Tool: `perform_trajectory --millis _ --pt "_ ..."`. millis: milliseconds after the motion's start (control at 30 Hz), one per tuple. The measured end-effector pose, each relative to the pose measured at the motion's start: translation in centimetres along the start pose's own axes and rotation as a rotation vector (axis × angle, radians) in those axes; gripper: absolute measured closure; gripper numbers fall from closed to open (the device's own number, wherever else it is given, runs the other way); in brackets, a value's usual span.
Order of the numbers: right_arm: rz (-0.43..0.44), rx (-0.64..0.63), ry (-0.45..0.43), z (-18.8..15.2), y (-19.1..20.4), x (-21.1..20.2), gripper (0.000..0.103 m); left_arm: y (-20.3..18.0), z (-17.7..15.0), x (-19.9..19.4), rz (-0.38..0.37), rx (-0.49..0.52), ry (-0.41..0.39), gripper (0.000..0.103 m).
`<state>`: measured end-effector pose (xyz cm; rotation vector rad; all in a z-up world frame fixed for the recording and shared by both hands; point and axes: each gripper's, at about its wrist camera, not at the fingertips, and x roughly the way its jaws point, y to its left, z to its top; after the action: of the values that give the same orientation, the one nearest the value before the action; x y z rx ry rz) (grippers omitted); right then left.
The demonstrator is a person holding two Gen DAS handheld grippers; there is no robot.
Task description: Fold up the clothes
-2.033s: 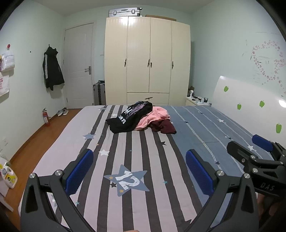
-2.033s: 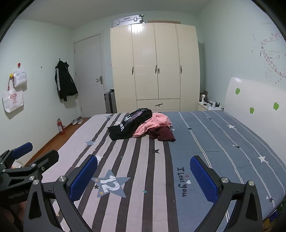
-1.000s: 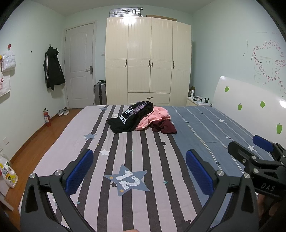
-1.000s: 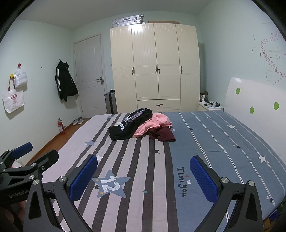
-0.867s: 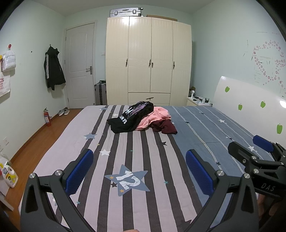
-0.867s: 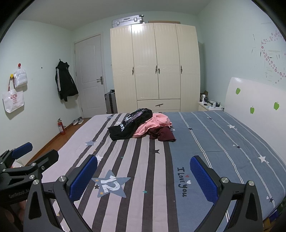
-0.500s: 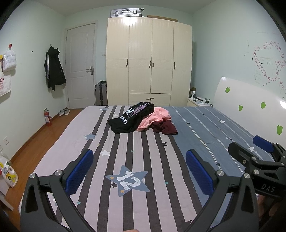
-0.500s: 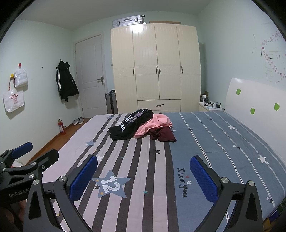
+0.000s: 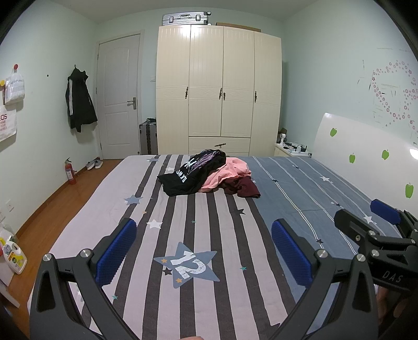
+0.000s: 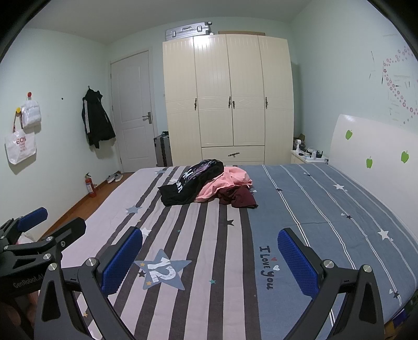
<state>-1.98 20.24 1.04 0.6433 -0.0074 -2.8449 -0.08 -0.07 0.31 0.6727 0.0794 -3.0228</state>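
The left gripper and the right gripper both hang over the near end of the bed, jaws spread wide, nothing between the blue pads. The clothes pile lies well ahead at 12 o'clock, mid-bed: three garments, a black printed top at its 9 o'clock side, a pink one in the middle, a maroon one at 4 o'clock, all overlapping. Bare striped bedcover lies between grippers and pile. Beyond the pile stands a four-door cream wardrobe, doors shut, a silver suitcase lying on top. At 10 o'clock a black jacket hangs beside the door; a red fire extinguisher stands on the floor below.
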Motion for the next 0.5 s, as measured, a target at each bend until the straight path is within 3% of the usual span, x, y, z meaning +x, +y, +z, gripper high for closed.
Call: perform_trajectory --millis 267,500 --pt "-0.004 0.0 0.001 -0.3 -0.1 0.2 0.0 0.1 -0.2 0.1 0.007 -0.009 0.0 0.001" --pt "0.031 0.016 0.028 -1.4 -0.9 2.3 0.0 1.4 -1.4 1.5 -0.039 -0.033 -0.024 0.001"
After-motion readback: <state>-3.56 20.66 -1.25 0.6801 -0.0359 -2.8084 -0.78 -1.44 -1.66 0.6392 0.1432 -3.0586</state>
